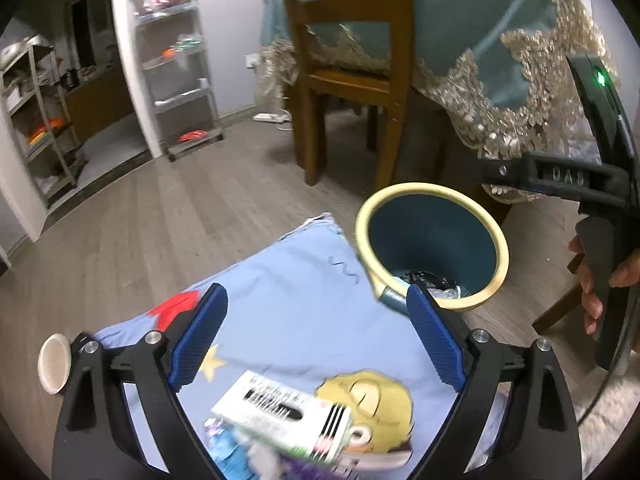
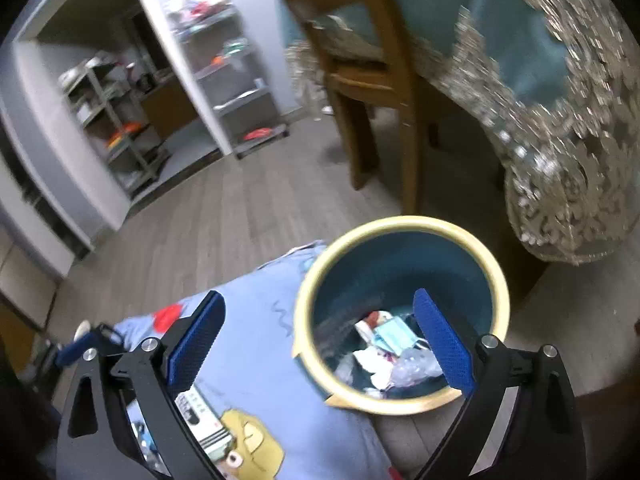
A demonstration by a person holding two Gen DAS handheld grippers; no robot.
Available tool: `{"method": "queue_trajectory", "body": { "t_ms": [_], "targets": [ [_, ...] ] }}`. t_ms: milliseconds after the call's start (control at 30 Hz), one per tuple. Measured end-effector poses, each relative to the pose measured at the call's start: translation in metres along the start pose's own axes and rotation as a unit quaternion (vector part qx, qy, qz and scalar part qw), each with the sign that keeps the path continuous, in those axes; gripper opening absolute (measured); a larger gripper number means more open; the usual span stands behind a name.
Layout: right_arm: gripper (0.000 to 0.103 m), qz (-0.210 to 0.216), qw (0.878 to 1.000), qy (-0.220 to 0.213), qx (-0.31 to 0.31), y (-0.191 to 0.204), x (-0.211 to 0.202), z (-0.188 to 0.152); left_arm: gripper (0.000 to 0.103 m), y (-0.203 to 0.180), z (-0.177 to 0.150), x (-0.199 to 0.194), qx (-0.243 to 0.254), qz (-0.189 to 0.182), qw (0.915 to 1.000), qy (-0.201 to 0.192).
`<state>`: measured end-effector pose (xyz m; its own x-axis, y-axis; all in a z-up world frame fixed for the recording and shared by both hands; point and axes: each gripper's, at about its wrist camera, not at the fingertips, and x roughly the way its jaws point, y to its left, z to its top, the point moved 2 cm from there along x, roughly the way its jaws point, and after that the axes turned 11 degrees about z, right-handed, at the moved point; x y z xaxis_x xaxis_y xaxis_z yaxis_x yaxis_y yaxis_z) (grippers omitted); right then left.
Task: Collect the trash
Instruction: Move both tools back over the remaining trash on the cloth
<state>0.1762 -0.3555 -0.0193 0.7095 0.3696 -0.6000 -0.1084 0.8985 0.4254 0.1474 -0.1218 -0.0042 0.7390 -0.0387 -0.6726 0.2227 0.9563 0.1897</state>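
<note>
A teal trash bin with a cream rim [image 1: 432,240] [image 2: 404,312] stands on the floor beside a light blue cartoon-print cloth [image 1: 304,312] [image 2: 248,344]. Inside it lie a blue face mask [image 2: 394,338], crumpled paper and clear plastic. A white and green carton [image 1: 284,416] [image 2: 204,416] lies on the cloth with a blue wrapper [image 1: 232,452] beside it. My left gripper [image 1: 316,336] is open and empty above the cloth, just behind the carton. My right gripper [image 2: 320,340] is open and empty over the bin's near rim; its body shows in the left wrist view [image 1: 600,184].
A wooden chair [image 1: 352,68] and a table draped in a teal, gold-laced cloth [image 1: 520,60] stand behind the bin. Grey shelving units [image 1: 176,64] line the wall at the left. A small white disc [image 1: 54,362] lies on the wood floor by the cloth.
</note>
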Motion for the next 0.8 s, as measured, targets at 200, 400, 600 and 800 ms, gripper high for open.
{"method": "queue_trajectory", "body": {
  "t_ms": [200,400,600,800],
  "targets": [
    [0.096,0.004,1.000,-0.001,-0.029,0.039,-0.014,-0.020,0.090,0.045,-0.030,-0.040,-0.028,0.026,0.9993,-0.002],
    [0.097,0.006,0.998,0.004,-0.065,0.076,-0.019,-0.041,0.093,0.091,-0.070,-0.066,-0.082,0.046,0.9956,0.009],
    [0.098,0.026,0.997,0.011,-0.066,0.105,-0.016,-0.065,0.094,0.117,-0.100,-0.076,-0.093,0.069,0.9931,0.020],
    [0.098,0.033,0.997,0.051,-0.053,0.121,0.003,-0.092,0.094,0.132,-0.118,-0.068,-0.096,0.085,0.9912,0.034]
  ]
}}
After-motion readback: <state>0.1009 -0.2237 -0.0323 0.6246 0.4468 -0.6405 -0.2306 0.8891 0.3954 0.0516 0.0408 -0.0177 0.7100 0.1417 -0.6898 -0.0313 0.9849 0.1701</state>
